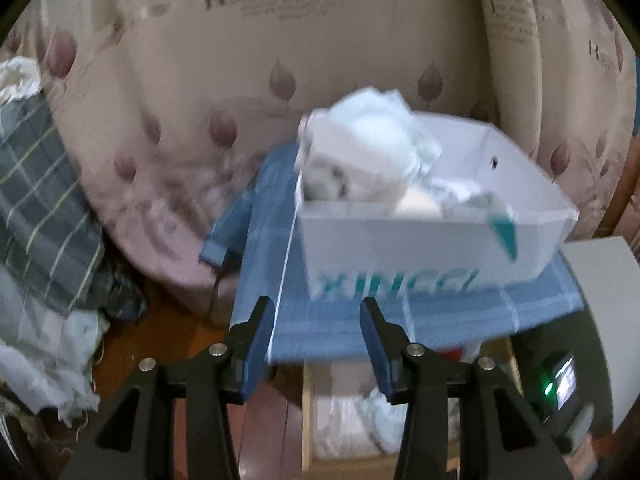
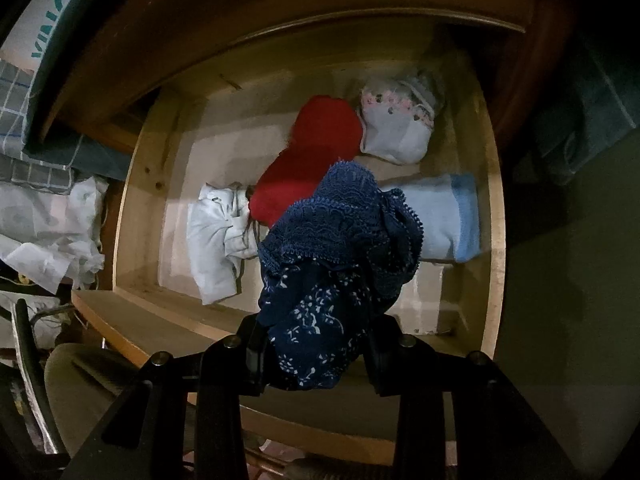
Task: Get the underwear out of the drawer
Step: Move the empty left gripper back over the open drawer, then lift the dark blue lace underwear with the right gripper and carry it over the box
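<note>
the navy blue underwear with a lace band and a white floral print (image 2: 336, 264) hangs bunched between the two black fingers of the right gripper (image 2: 316, 356), which is clamped on it, above the open pale wooden drawer (image 2: 132, 208). under it, on the drawer floor, lie a red folded garment (image 2: 308, 152), a white folded garment with grey trim (image 2: 218, 236) to its left, a small white piece with a pink flower pattern (image 2: 396, 128) at the back right, and a light blue folded piece with a darker blue band (image 2: 444, 216) on the right side. the red one touches the white one.

the left gripper (image 1: 320, 344) has its blue-padded fingers spread apart with nothing between them. it hovers over a blue checked cloth (image 1: 360, 320), on which stands a white box with teal lettering (image 1: 420, 252) heaped with pale crumpled fabric (image 1: 368, 136). behind is a beige curtain with brown leaf prints (image 1: 180, 80). the left wrist view is blurred.
</note>
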A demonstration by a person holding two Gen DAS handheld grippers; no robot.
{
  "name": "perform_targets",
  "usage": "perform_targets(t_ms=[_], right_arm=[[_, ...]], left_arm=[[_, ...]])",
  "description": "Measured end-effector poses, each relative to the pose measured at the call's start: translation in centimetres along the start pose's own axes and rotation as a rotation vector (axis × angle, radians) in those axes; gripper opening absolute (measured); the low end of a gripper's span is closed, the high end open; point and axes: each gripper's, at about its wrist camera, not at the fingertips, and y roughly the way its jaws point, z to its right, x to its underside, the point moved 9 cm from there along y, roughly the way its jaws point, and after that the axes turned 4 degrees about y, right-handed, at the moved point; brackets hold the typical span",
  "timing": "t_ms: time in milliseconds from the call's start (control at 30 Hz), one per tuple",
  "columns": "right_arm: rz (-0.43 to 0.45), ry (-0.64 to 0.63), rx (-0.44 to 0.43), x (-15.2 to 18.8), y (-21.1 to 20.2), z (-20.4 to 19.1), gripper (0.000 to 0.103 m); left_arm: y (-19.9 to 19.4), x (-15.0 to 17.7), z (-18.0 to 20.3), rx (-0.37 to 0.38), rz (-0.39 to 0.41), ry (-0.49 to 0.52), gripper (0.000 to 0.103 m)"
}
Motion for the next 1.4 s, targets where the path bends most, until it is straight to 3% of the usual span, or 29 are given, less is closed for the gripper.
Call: perform_targets(t_ms=[233, 533, 700, 933, 1167, 1400], right_arm=[[0.015, -0.005, 0.035, 0.0, -0.1, 0.1, 0.034], [0.032, -0.028, 0.1, 0.2, -0.3, 0.2, 0.034], [0.029, -0.027, 0.132, 0.3, -0.2, 0.5, 0.034], [0.039, -0.028, 0.147, 0.3, -0.5, 0.5, 0.034], [0.062, -0.028, 0.156, 0.3, -0.9, 0.5, 0.034], [0.087, -0.06, 0.161, 0.1, -1.6, 0.0, 0.034]], left_arm=[[2.8, 8.1, 0.1, -0.046, -0.101, -0.005, 0.046], [6.6, 14.4, 2.0, 0.013, -0.188, -0.041, 0.046], [7.3, 15.4, 0.9, -0.018, -0.192, -0.078, 0.046], [8.0, 16.1, 0.2, 0.006, -0.211, -0.134, 0.046], [8.2, 16.5, 1.0, -0.012, -0.224, -0.101, 0.046], [8.3, 16.6, 0.8, 0.001, -0.221, -0.13, 0.046]])
